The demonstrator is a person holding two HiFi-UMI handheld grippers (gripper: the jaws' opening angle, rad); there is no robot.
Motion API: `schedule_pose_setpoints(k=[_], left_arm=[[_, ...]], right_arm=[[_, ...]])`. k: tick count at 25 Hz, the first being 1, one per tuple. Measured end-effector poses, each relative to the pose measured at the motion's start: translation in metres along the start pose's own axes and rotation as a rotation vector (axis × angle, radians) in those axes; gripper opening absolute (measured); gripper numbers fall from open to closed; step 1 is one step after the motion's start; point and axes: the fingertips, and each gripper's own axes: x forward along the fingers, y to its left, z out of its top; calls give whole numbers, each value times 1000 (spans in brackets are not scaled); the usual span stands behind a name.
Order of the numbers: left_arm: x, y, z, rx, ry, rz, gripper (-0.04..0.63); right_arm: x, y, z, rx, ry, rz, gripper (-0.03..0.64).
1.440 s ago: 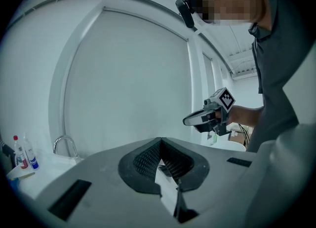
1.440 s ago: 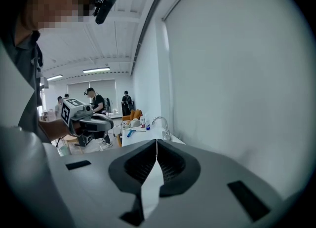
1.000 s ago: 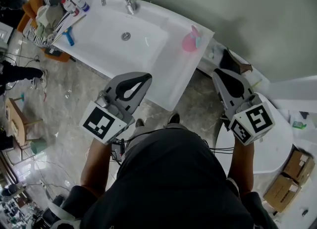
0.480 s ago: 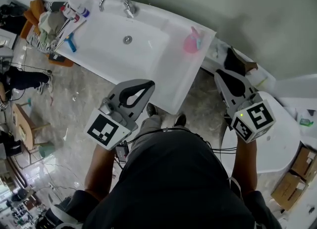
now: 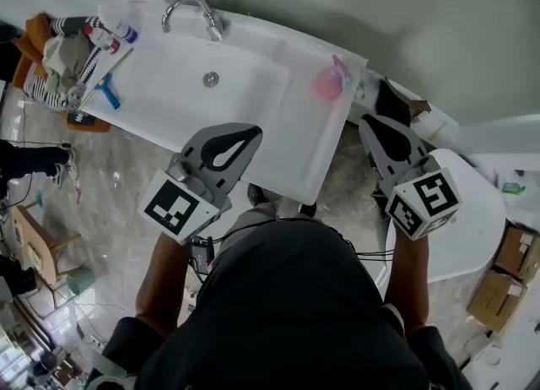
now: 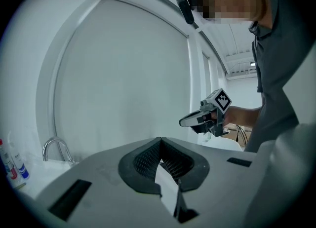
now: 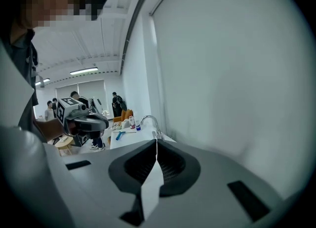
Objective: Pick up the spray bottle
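Note:
The pink spray bottle (image 5: 329, 83) stands on the right ledge of the white sink (image 5: 295, 135), seen in the head view only. My left gripper (image 5: 256, 132) is shut and empty, held over the sink's front rim, left of and nearer than the bottle. My right gripper (image 5: 364, 123) is also shut and empty, just off the sink's right end, a short way right of and nearer than the bottle. In the left gripper view the shut jaws (image 6: 160, 139) point at the bare wall. The right gripper view has its shut jaws (image 7: 157, 141) aimed along the sink toward the faucet (image 7: 150, 123).
A chrome faucet (image 5: 194, 10) stands at the sink's back. Small bottles (image 5: 114, 29) and a blue tool (image 5: 105, 93) lie at its left end beside a basket of clothes (image 5: 59, 51). A white rounded fixture (image 5: 472, 211) and cardboard boxes (image 5: 515, 253) stand on the right.
Both grippers have come closer to the sink. The left one now reaches over its front rim, and the right one is closer to the bottle's end. Both stayed shut.

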Motion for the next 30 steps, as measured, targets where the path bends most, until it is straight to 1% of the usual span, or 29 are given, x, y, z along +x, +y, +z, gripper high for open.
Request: schedule_pose_setpoints(k=[6, 11, 15, 17, 21, 30], left_arm=[[-11, 24, -6, -2, 6, -41, 5], [-21, 41, -6, -16, -13, -69, 5], [-13, 49, -15, 0, 5, -100, 3], [-8, 46, -16, -6, 3, -107, 4], [11, 48, -20, -25, 27, -83, 4], [64, 44, -10, -55, 54, -17, 5]], right_arm=[[18, 9, 1, 22, 18, -46, 9], [31, 12, 6, 20, 24, -92, 9], [39, 6, 10, 13, 29, -105, 9], [40, 1, 5, 18, 45, -102, 9], [43, -24, -5, 36, 61, -94, 9], [61, -83, -19, 68, 89, -16, 9]])
